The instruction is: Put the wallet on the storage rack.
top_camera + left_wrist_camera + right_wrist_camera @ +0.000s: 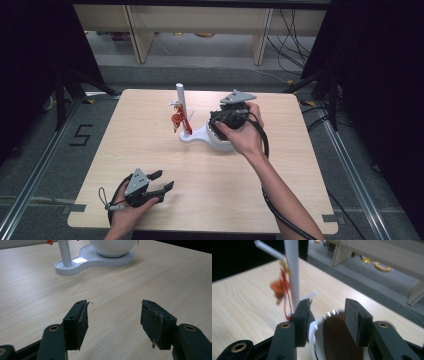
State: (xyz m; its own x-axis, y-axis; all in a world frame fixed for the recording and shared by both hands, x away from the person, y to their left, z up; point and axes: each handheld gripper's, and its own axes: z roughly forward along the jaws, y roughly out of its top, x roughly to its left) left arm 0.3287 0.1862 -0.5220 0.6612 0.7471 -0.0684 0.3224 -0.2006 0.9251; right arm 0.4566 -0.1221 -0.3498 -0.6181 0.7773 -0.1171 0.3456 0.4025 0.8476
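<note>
Table [150, 150] in the high view carries a white stand [197, 136] near its far middle; the stand's base runs left to right, with an upright post [180, 102] at its left end and a white bowl [220, 137] at its right end. A red-orange ornament [176, 119] hangs beside the post. The right gripper [227, 116] sits over the bowl, hand wrapped around it, forearm reaching in from the lower right. The left gripper [162, 181] rests near the front left edge, jaws apart and pointing right, well apart from the stand, with bare tabletop between. Left gripper view: the left gripper [113, 323] has its jaws spread wide over bare wood, holding nothing; the stand [95, 260] and bowl [112, 247] lie ahead, post [64, 252] at left. Right gripper view: the right gripper [328, 320] has its jaws apart, straddling the bowl's [322, 340] notched near rim, one jaw outside, one over the dark interior, not clamped. The post [292, 272] stands vertical just beyond, the blurred ornament [279, 288] hanging at its left.
</note>
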